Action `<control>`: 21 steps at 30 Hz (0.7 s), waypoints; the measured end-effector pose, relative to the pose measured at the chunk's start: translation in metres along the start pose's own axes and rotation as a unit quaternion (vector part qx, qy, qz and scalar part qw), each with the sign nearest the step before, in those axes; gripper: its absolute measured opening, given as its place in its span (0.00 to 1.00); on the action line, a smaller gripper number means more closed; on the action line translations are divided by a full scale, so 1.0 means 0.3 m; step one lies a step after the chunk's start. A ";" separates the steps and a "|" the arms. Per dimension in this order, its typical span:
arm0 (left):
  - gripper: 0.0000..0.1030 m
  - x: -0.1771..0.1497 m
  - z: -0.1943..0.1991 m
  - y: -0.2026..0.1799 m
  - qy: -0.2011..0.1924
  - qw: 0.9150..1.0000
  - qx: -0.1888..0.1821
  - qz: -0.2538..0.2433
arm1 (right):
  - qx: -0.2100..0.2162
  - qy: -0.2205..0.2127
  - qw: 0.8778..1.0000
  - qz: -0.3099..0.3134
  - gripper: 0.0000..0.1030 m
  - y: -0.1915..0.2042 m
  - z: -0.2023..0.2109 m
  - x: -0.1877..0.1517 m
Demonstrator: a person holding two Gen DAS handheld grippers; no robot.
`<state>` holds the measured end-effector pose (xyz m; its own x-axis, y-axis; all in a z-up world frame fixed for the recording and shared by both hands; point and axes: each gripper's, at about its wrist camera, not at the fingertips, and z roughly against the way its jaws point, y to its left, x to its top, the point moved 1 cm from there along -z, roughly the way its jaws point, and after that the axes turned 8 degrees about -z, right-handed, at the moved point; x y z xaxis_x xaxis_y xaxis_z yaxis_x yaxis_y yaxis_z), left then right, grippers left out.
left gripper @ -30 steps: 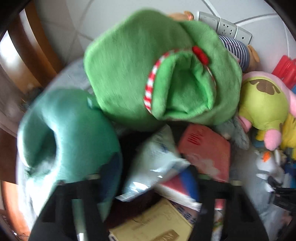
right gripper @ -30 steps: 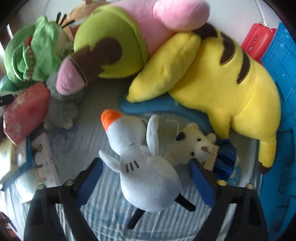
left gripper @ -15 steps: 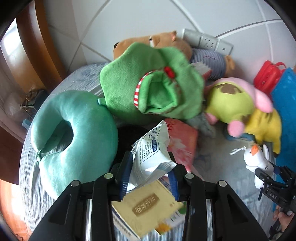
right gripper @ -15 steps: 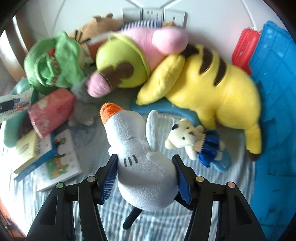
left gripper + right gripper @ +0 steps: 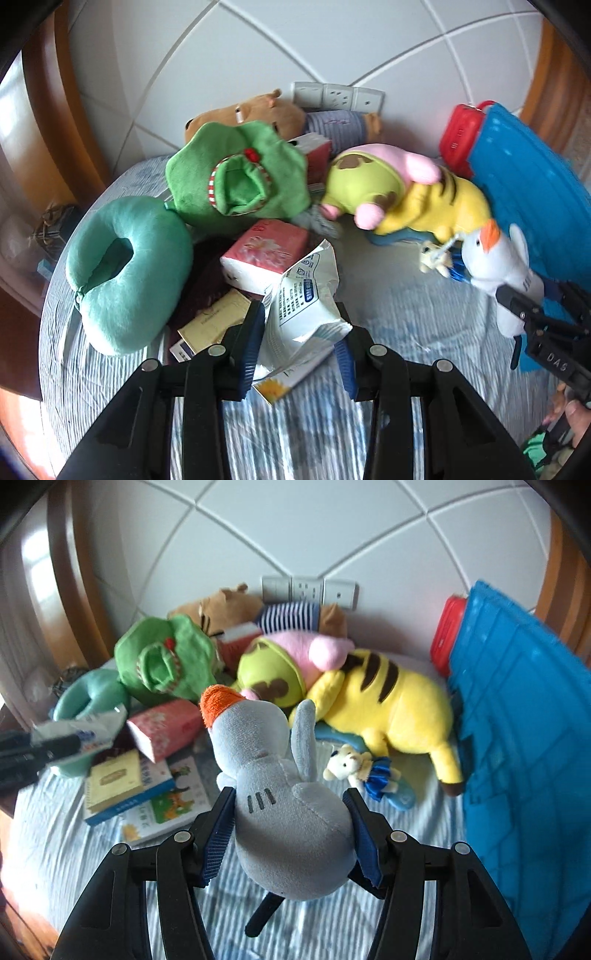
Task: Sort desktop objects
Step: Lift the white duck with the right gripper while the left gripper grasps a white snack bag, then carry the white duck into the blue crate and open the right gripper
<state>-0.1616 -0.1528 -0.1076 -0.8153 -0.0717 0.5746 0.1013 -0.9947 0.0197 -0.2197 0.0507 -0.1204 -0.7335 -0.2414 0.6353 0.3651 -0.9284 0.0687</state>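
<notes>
Far left, teal neck pillow (image 5: 122, 269) lies on the blue-striped counter (image 5: 406, 332), touching the green frog plush (image 5: 240, 177) behind it. Both look smaller and further off than a second ago, when they filled the left wrist view.

Left gripper (image 5: 301, 347) is clamped on a white plastic packet (image 5: 306, 295), both blue pads pressing its sides. A second ago the packet lay loose among the clutter with the pads well apart around it; now it hangs above the pink tissue pack (image 5: 264, 254) and the stack of books (image 5: 214, 325), clear of the counter.

Behind, a brown bear plush (image 5: 258, 110) in a striped shirt lies against the wall under the wall sockets (image 5: 338, 96). Pink-and-lime plush (image 5: 373, 181) rests on the yellow striped plush (image 5: 439, 210), same spots as earlier.

Right gripper (image 5: 291, 834) is closed on the white goose plush (image 5: 284, 786), pads squeezing its body, orange beak pointing away, black legs dangling below. A second ago the goose lay flat on the counter beside the small teddy in a blue dress (image 5: 365, 768), pads wide on either side. Now it is lifted, teddy left below beside a blue slipper-shaped thing (image 5: 402, 797).

Far right, a blue crate (image 5: 528, 738) stands at the counter edge, a red case (image 5: 447, 638) upright behind it. A bit of the person's hand (image 5: 576, 417) shows at the right edge of the left wrist view.
</notes>
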 end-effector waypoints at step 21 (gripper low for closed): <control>0.35 0.017 0.236 -0.399 -0.076 0.992 -0.069 -0.075 | -0.047 -0.121 0.991 -0.017 0.57 -0.179 0.523 -0.020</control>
<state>-0.1373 -0.0288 -0.0491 -0.7194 0.0798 0.6900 -0.1021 -0.9947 0.0086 -0.1450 0.1463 -0.0072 -0.5816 -0.1449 0.8005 0.2781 -0.9601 0.0282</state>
